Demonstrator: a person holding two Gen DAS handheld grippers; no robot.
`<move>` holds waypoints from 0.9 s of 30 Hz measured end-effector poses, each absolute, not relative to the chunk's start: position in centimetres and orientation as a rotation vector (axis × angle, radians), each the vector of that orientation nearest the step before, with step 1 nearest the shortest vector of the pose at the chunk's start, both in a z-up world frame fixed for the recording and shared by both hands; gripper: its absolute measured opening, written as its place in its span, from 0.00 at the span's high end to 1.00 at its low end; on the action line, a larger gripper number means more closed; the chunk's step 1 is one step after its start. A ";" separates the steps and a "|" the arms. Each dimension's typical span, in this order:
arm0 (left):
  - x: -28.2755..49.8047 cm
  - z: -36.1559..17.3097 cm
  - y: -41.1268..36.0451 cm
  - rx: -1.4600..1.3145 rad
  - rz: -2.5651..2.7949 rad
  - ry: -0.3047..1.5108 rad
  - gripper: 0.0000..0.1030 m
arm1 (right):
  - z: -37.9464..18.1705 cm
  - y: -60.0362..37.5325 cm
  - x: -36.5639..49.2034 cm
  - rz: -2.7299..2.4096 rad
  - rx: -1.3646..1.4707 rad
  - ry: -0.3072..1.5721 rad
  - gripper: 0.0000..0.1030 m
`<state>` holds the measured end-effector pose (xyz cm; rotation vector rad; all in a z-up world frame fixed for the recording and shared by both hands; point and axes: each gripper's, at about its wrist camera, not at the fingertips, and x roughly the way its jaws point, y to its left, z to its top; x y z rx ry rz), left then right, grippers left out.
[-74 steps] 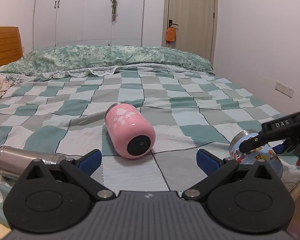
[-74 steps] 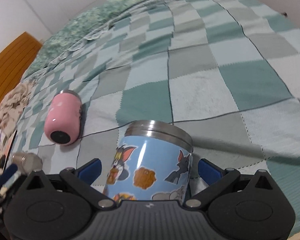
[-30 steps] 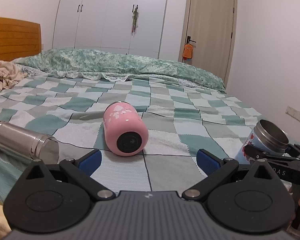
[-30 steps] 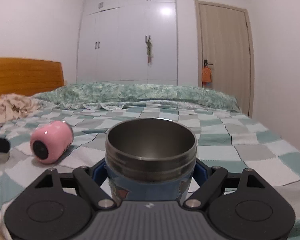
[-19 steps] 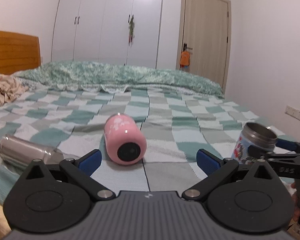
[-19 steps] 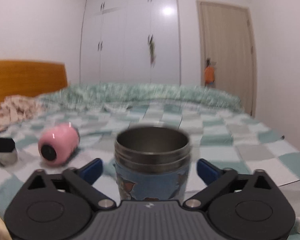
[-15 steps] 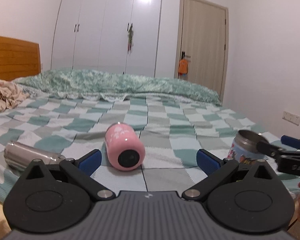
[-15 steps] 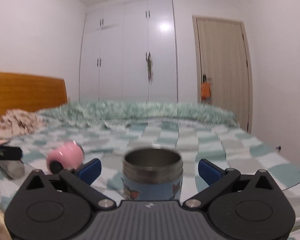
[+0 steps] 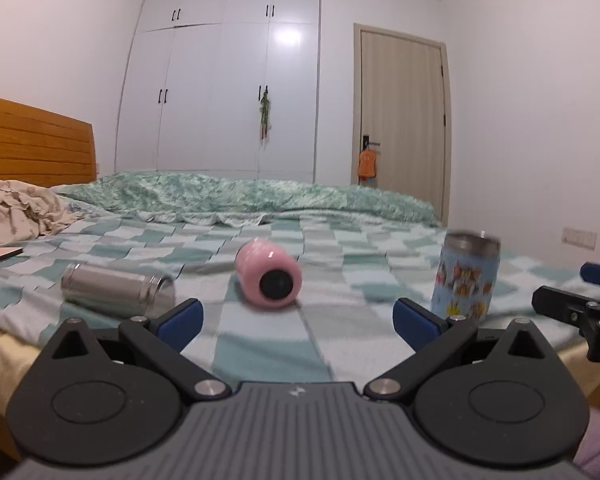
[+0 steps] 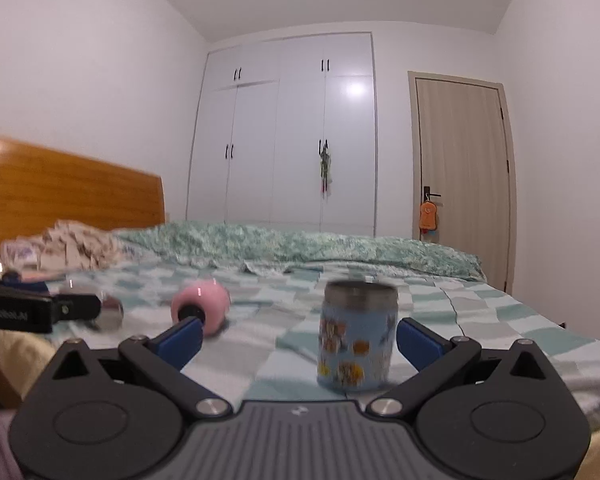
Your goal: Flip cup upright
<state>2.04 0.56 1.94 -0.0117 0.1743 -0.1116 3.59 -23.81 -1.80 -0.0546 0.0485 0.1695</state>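
Blue cartoon cup upright on the bed, both hand-held grippers empty.

We see the blue cartoon cup (image 10: 358,336) standing upright, steel rim up, on the checked quilt (image 9: 340,252) near the bed's front edge toward its right side. Our right hand-held gripper (image 10: 298,340) sits just short of the cup with its blue fingers (image 10: 418,342) spread wide; the cup is framed between them but apart from both. Our left hand-held gripper (image 9: 298,318) is also spread wide and grips nothing. Ahead of it a pink cup (image 9: 269,278) lies on its side near the middle of the bed, dark end facing us, and a steel flask (image 9: 118,290) lies on its side near the front left edge. A wooden headboard (image 9: 36,148) stands at the left.
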 end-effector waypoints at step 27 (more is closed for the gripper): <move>-0.3 -0.4 0.3 0.017 -0.090 0.106 0.00 | -3.5 -23.9 2.6 0.121 -0.047 0.043 0.00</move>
